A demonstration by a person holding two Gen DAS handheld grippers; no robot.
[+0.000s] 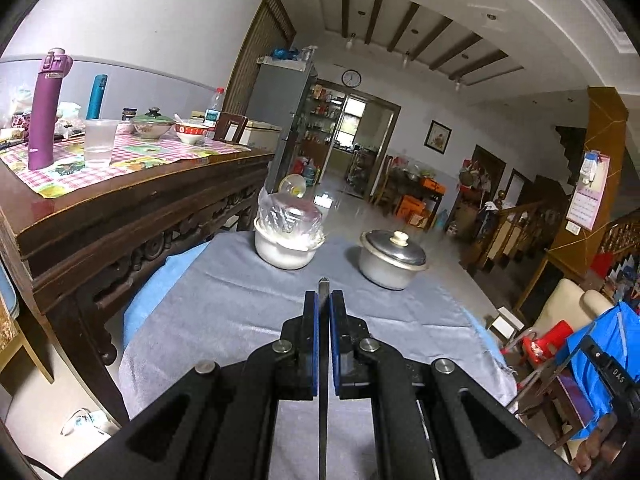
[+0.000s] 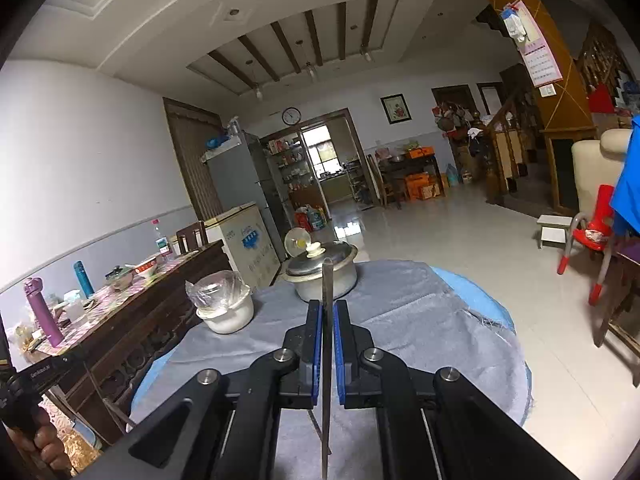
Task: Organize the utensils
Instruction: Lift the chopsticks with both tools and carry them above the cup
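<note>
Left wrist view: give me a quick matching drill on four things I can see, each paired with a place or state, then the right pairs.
Things:
1. metal pot
2. white pot
3. purple bottle
4. thin metal utensil

Places or states:
A. stands on the checked cloth of the wooden table
B. clamped between the left tool's blue pads
C. topped with clear plastic wrap, on the grey cloth
D. closed by a lid with a white knob, on the grey cloth

Pairs: 1-D, 2-C, 3-A, 4-B
</note>
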